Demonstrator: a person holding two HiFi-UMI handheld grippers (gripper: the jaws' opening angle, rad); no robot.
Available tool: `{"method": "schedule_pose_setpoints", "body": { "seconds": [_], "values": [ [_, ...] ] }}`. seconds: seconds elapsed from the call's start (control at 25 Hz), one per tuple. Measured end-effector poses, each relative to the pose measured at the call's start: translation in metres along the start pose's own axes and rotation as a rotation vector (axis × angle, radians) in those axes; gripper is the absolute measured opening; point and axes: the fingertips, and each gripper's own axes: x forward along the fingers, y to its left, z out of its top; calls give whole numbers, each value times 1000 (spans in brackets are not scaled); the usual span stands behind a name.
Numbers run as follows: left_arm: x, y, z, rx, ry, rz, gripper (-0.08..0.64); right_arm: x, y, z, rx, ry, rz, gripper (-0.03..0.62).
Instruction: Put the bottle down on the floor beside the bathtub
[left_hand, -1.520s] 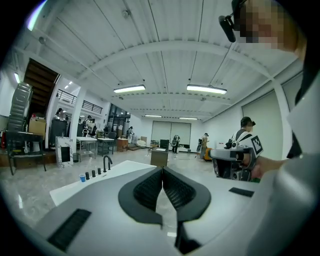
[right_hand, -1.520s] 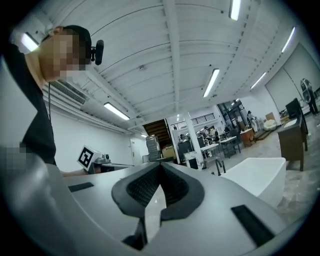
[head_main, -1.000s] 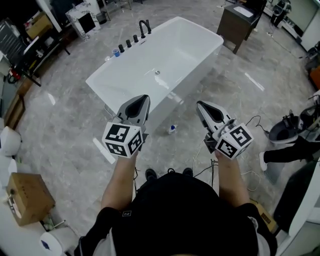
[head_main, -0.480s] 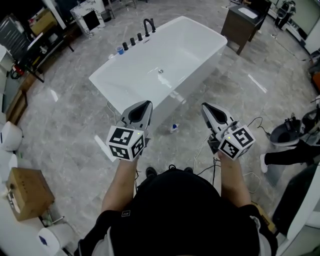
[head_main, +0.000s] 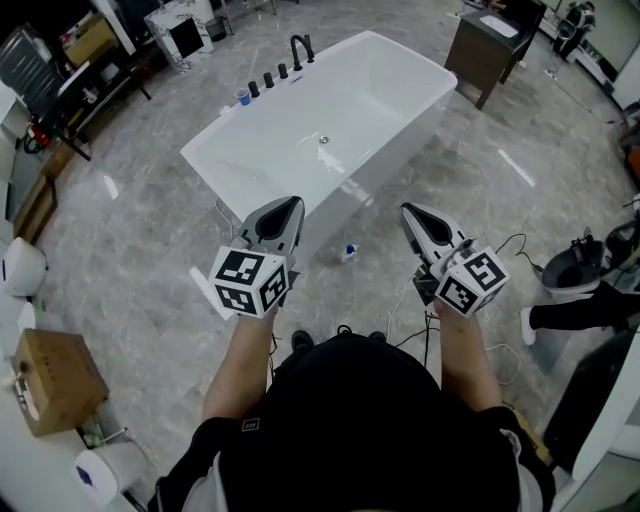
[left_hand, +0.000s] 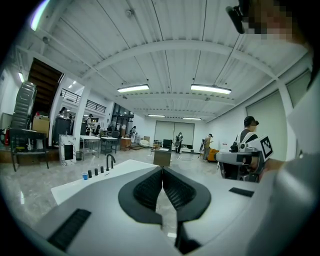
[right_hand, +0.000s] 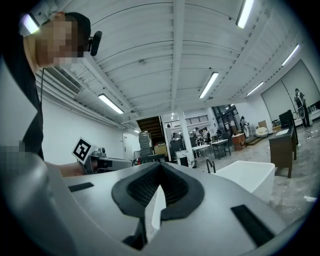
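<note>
The bottle (head_main: 347, 252) is a small white thing with a blue top, down on the grey marbled floor (head_main: 140, 250), just beside the near outer wall of the white bathtub (head_main: 400, 150). It is too small in the head view to tell whether it stands or lies on its side. Nothing touches it.

In that view it sits between the two grippers and beyond their tips, well apart from both and far below them. The left gripper (head_main: 284, 206) is held out to the bottle's left, over the tub's near corner. Its jaws are pressed together with nothing between them. The right gripper (head_main: 410, 212) is held out to the bottle's right, over bare floor. Its jaws also meet at the tips and carry nothing. Each gripper is held in one of the person's hands, with the marker cubes nearest the body.

On the tub's far deck stand a black faucet (head_main: 298, 48), a row of black knobs and a blue cup (head_main: 243, 98). A dark cabinet (head_main: 490, 45) stands past the tub, and a cardboard box (head_main: 50, 380) sits at the left edge.
</note>
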Motion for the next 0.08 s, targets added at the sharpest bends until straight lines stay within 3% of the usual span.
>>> {"method": "schedule_pose_setpoints", "body": {
  "seconds": [0.08],
  "values": [
    [-1,-1,-1,-2,1,0,17,-2,-1,-2,-2,-4,7,28]
  ]
}}
